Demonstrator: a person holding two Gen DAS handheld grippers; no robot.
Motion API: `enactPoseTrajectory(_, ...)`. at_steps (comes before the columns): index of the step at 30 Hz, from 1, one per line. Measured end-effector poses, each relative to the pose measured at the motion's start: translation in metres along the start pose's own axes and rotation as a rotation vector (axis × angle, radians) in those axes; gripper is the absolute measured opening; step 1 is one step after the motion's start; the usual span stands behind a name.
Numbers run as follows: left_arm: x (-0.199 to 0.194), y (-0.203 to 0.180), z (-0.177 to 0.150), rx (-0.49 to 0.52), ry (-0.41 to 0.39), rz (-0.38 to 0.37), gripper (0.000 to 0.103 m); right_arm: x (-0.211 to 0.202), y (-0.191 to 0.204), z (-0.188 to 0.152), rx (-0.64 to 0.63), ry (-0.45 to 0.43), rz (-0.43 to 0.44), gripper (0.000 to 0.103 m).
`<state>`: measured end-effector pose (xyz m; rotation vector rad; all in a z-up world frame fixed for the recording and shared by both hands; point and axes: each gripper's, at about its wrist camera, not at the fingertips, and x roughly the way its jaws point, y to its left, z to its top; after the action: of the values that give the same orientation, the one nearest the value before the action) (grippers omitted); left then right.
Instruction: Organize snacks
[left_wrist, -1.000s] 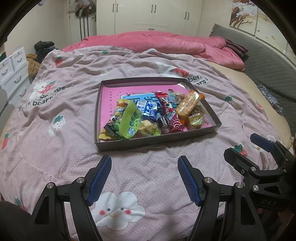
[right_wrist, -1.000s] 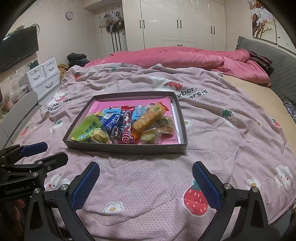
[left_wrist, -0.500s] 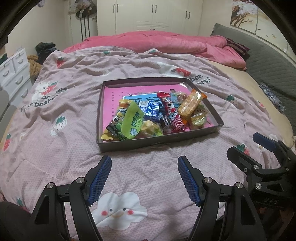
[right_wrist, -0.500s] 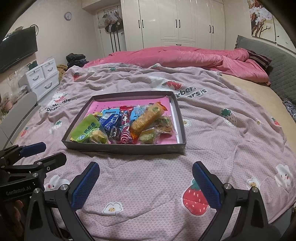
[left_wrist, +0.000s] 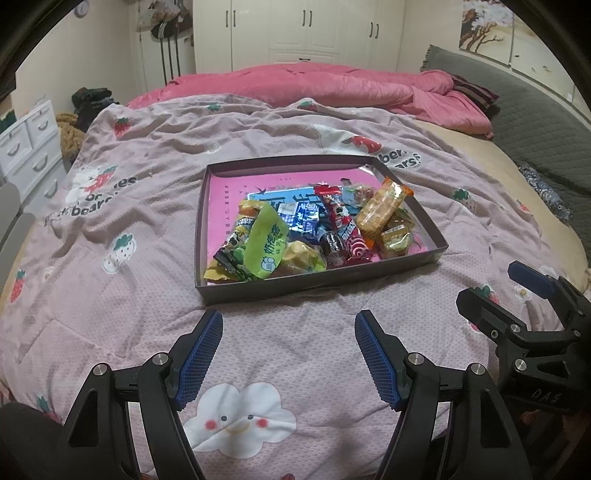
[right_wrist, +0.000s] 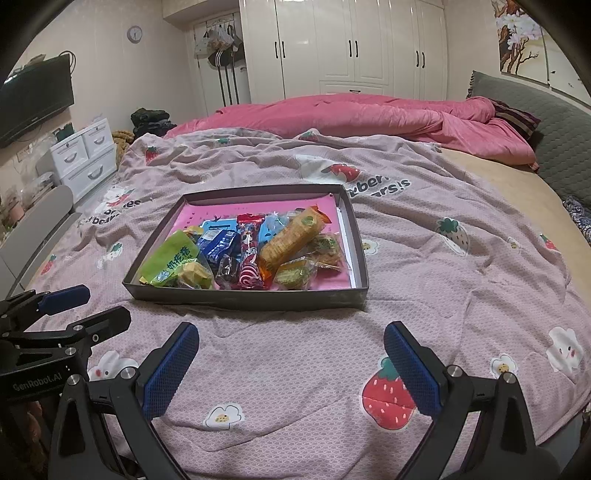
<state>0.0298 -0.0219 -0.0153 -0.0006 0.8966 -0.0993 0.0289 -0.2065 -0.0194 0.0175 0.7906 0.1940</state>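
Left wrist view: left claw (left_wrist: 288, 354) spread wide, nothing between its pads; it hangs over the quilt (left_wrist: 110, 295) short of the tray (left_wrist: 317, 284).
Right wrist view: right claw (right_wrist: 291, 365) likewise spread and empty, also short of the tray's near wall.
Snack location: all snacks lie heaped inside the tray, crowded toward its near edge; the tray sits on the quilt on the bed.
Risk, overlap: wrappers lie across one another; a pinch on the green packet (left_wrist: 266, 240) is likely to drag a neighbour with it.
Risk, crushing: the cracker sleeve (right_wrist: 293, 238) looks brittle; a hard squeeze may break its contents.
Risk, soft support: the quilt yields, so a downward push could tilt the tray and slide the heap.
Risk, collision: both claws sit side by side; reaching into the tray together may cause them to clash.
Count, trays: one.
Count, claws: two.
Count, snacks: roughly ten packets; exact number cannot be told, several are partly buried.
Count, lollipop-print stick (right_wrist: 249, 254): one.
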Motion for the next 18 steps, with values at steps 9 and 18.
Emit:
enactPoseTrajectory(9,0.0008,0.0005,-0.0015,0.000,0.006,0.005,0.076,-0.0006,-0.0004,0.0000,-0.002,-0.001,-0.001,0.101)
enactPoseTrajectory(18,0.0019,-0.0003,-0.0014,0.002,0.007,0.006,0.076,-0.0010,-0.0008,0.0004,-0.001,-0.002,-0.001,0.101)
